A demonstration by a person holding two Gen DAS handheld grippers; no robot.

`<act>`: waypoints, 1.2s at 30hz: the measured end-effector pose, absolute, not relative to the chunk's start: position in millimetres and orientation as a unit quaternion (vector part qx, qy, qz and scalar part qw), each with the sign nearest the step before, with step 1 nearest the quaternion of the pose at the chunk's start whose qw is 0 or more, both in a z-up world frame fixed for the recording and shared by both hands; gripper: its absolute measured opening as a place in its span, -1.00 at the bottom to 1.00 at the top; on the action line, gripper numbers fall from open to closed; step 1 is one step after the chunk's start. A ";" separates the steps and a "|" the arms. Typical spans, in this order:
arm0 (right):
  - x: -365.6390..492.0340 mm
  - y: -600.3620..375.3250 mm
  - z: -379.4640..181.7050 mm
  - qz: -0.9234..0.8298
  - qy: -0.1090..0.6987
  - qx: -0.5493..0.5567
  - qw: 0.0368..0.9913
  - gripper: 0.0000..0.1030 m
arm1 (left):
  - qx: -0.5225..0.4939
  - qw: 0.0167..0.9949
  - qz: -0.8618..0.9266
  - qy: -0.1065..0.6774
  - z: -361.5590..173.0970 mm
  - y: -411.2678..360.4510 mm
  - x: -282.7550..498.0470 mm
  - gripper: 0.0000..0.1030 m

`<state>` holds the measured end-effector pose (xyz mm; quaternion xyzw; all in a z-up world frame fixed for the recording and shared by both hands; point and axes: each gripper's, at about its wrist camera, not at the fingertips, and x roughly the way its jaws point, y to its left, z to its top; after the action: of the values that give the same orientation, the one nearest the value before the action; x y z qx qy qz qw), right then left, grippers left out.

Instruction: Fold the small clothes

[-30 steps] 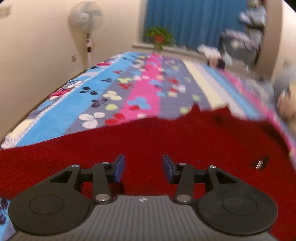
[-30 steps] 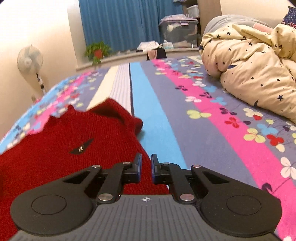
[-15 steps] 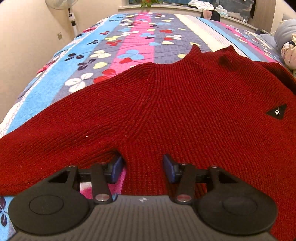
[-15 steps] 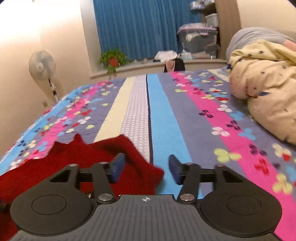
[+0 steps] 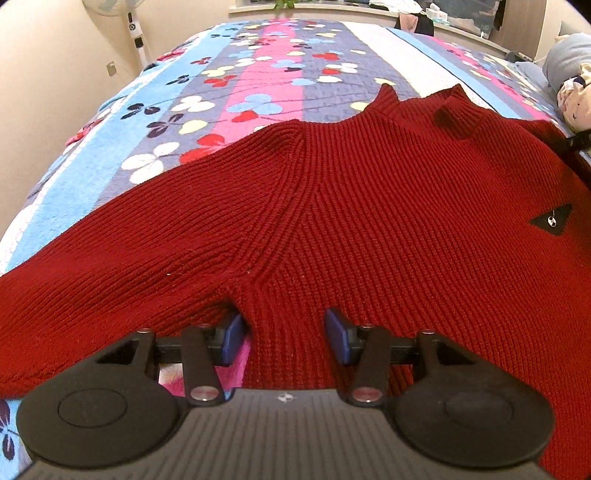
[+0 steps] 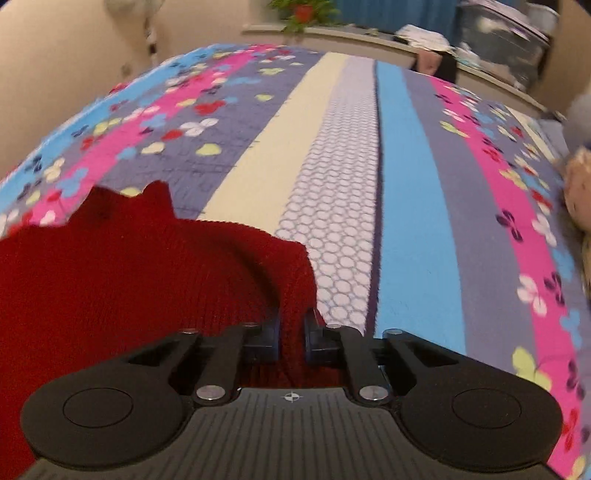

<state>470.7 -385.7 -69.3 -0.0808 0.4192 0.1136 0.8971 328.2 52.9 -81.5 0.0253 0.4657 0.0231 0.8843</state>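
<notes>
A dark red knitted sweater [image 5: 332,221] lies spread flat on the bed, collar [image 5: 424,107] at the far side and a black triangular label [image 5: 550,220] on the chest at the right. My left gripper [image 5: 284,339] is open and low over the armpit seam. Flat fabric lies between its blue pads, which do not press it. In the right wrist view the sweater [image 6: 129,277] fills the lower left. My right gripper [image 6: 291,339] has its jaws closing, and a raised fold of the sweater's right edge is pinched between the pads.
The sweater rests on a striped, flowered bedspread [image 5: 258,74] that runs on past it. A standing fan [image 5: 136,37] is by the left wall. A star-print duvet [image 6: 580,184] bulges at the bed's right edge. A plant [image 6: 303,14] and storage boxes [image 6: 498,37] line the far wall.
My right gripper swept sideways across the bed, opened wide, then closed on the sweater's right edge. My left gripper tipped down and sank to the armpit seam, its jaws staying apart.
</notes>
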 end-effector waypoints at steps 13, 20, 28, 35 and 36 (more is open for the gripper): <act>310.8 -557.7 -115.6 -0.141 0.312 0.274 0.899 -0.65 | 0.026 0.884 0.022 0.466 -82.3 53.1 329.0 0.06; 323.2 -608.4 -152.1 -0.082 0.311 0.399 0.859 -0.19 | 0.033 0.885 0.025 0.463 -84.2 51.5 330.2 0.09; 382.2 -651.7 -159.7 -0.028 0.300 0.452 0.840 0.07 | 0.040 0.887 0.022 0.459 -87.0 49.9 330.4 0.11; 420.8 -685.7 -167.2 -0.081 0.281 0.480 0.827 0.10 | 0.043 0.889 0.022 0.456 -89.8 49.4 332.4 0.14; 423.8 -688.7 -169.9 -0.085 0.280 0.480 0.827 0.07 | 0.043 0.889 0.022 0.456 -90.1 49.2 332.7 0.15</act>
<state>423.8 -688.7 -169.9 0.4804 0.2797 -0.0850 0.8269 332.7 49.2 -90.1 0.0434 0.4555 0.0224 0.8889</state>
